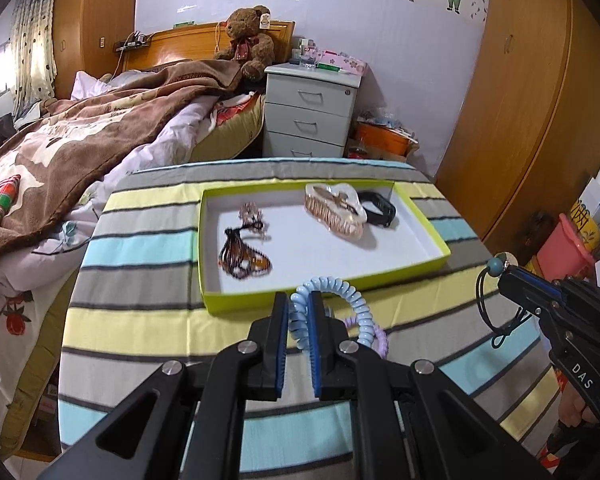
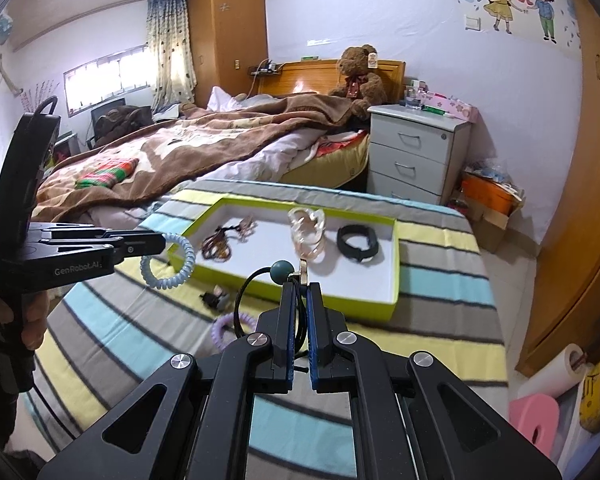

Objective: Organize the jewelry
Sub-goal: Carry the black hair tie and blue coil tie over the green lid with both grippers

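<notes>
My left gripper [image 1: 299,298] is shut on a light blue spiral hair tie [image 1: 342,292], lifted above the striped cloth; from the right wrist view the same hair tie [image 2: 168,260] hangs from that gripper [image 2: 162,242]. My right gripper [image 2: 301,286] is shut on a black cord hair tie with a teal bead [image 2: 281,271]; in the left wrist view the bead [image 1: 495,266] sits at that gripper's [image 1: 504,270] tip. A lime-edged white tray [image 1: 428,222] ahead holds a brown bead bracelet [image 1: 242,258], a pink claw clip [image 1: 332,210] and a black band [image 1: 378,210].
A purple spiral tie [image 2: 224,326] and a small dark clip [image 2: 216,300] lie on the striped tablecloth [image 2: 440,292] in front of the tray. A bed [image 1: 80,132] lies left, a grey drawer unit [image 1: 310,110] behind, a wooden wardrobe [image 1: 540,100] right.
</notes>
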`<act>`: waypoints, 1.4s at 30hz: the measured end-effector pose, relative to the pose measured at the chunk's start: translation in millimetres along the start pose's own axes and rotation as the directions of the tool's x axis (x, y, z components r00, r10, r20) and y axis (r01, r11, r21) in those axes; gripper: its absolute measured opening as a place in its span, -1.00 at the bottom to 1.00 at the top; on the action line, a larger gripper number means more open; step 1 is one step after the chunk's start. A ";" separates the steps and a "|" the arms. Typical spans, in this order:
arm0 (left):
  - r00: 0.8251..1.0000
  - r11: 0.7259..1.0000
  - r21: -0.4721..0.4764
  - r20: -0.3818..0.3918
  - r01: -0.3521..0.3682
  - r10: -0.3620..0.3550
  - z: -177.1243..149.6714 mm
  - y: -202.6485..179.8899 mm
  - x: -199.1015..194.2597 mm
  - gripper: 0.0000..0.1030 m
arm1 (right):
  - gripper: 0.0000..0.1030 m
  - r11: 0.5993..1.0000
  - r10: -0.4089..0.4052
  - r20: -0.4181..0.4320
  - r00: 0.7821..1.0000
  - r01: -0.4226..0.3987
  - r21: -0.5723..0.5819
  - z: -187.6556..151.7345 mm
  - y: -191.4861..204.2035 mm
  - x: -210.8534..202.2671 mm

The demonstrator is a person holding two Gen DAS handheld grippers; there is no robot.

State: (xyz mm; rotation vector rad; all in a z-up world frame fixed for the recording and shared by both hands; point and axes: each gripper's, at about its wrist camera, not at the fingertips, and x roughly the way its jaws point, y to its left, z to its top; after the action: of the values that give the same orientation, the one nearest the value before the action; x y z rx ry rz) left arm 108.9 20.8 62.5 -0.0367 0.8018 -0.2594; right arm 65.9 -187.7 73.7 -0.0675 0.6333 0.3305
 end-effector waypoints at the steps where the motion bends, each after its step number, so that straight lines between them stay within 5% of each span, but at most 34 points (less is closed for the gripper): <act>1: 1.000 1.000 -0.004 0.002 0.002 -0.002 3.9 1.1 1.9 -0.80 | -0.90 1.000 -0.007 0.000 1.000 0.007 0.001 2.8 -2.1 2.7; 22: 1.000 1.000 -0.028 -0.022 0.005 -0.005 58.3 7.3 53.8 -0.80 | -0.90 0.996 -0.071 -0.060 0.996 0.074 0.041 38.4 -41.9 63.4; 42: 0.993 0.999 -0.047 -0.115 0.002 -0.007 66.7 7.1 116.8 -0.80 | -0.90 0.990 -0.089 -0.163 0.983 0.105 0.093 38.2 -63.0 122.9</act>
State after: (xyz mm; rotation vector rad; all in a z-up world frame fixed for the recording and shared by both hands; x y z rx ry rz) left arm 235.9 -5.2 25.6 -0.0682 0.9231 -0.2484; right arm 200.9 -206.4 29.4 -0.0278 0.8010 0.1996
